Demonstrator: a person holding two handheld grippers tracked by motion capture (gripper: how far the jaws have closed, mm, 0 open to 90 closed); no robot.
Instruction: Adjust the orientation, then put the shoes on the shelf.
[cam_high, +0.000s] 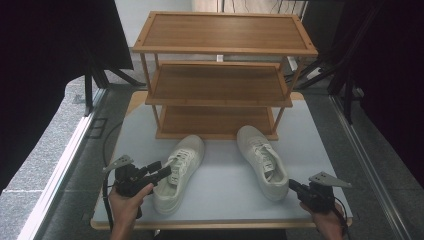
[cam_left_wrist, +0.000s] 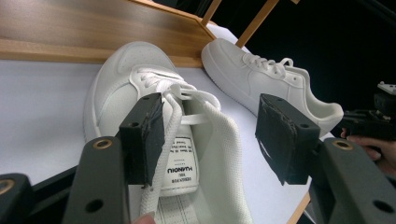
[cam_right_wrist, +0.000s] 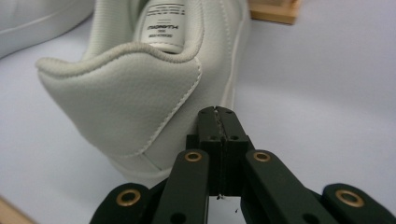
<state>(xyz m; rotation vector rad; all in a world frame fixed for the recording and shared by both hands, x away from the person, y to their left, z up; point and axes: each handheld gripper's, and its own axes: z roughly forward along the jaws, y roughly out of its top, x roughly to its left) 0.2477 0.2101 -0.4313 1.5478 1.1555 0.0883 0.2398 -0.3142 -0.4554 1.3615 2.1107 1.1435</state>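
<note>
The left gripper (cam_left_wrist: 210, 140) has its jaws spread wide over the open collar of the left white leather lace-up sneaker (cam_high: 179, 172), which lies on the pale grey counter (cam_high: 225, 200) near its front left corner, toe towards the 3-tier wooden shoe rack (cam_high: 220, 75). One jaw sits by the tongue and laces, the other hangs outside the shoe. To grip well, I judge it should slide 1 jaw inside the collar and the other outside the side wall, clear of the loose lace (cam_left_wrist: 163, 149), then close firmly before lifting. The right gripper (cam_right_wrist: 218, 122), jaws pressed together on nothing, waits just behind the heel of the right white sneaker (cam_high: 262, 160), near the front right corner.
</note>
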